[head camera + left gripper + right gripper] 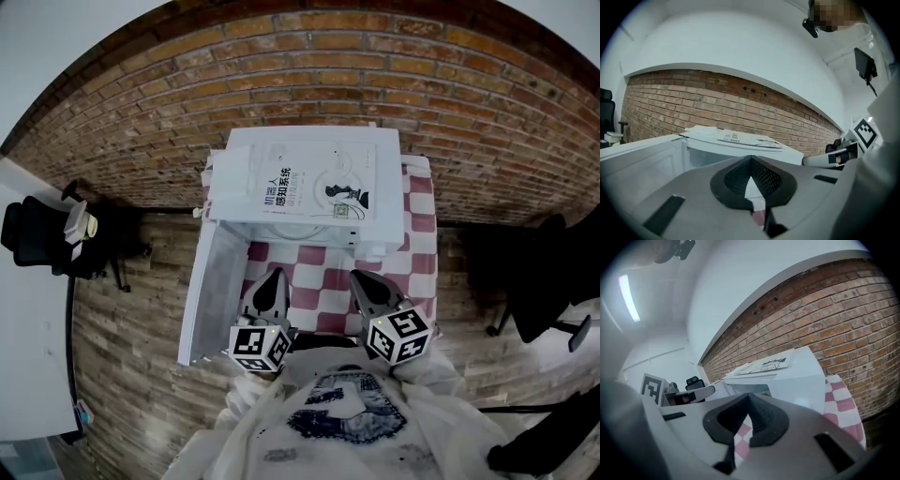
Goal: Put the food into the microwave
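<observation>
"You're in a kitchen?"

"Not quite — you're in an office or test room. A bare brick wall [375, 56] runs ahead of you. Black office chairs [23, 230] stand on the plank floor [131, 319] at either side, a long white desk [28, 328] lines your left, and a strip light [628, 298] glows overhead. Only the microwave [799, 380] on its checked cloth [323, 281] says kitchen."

I hold my left gripper [274, 277] and right gripper [357, 278] side by side, both pointing forward, jaws closed together.
</observation>
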A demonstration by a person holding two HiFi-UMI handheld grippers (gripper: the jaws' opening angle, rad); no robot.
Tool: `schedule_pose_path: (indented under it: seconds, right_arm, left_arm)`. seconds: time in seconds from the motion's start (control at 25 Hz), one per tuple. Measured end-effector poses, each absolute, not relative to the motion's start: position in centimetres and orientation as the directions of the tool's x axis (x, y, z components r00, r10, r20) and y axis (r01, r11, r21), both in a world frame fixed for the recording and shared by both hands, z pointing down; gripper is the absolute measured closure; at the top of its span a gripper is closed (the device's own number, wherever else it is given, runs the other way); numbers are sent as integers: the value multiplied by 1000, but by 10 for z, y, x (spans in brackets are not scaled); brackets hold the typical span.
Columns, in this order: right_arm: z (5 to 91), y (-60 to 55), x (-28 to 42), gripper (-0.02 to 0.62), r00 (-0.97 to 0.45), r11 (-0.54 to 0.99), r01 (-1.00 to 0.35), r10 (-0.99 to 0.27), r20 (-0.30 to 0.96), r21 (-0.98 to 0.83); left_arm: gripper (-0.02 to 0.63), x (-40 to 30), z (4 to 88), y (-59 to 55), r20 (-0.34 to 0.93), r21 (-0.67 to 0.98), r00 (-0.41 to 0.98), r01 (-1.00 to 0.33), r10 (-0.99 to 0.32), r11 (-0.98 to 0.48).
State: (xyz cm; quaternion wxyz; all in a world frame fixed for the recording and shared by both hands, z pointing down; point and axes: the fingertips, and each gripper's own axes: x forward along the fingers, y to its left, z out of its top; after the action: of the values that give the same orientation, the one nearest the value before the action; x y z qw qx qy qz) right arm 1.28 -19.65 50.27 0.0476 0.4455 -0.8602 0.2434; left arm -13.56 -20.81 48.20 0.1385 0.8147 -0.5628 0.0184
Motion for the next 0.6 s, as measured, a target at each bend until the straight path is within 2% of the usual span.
schedule_pose_path:
  seconds: [0.6]
  right_arm:
    - [497,-194,17,581,-598,498,-793,-747,291,-350]
  left_arm:
    - [599,-115,478,-205,178,159,394,-916,-902,-369]
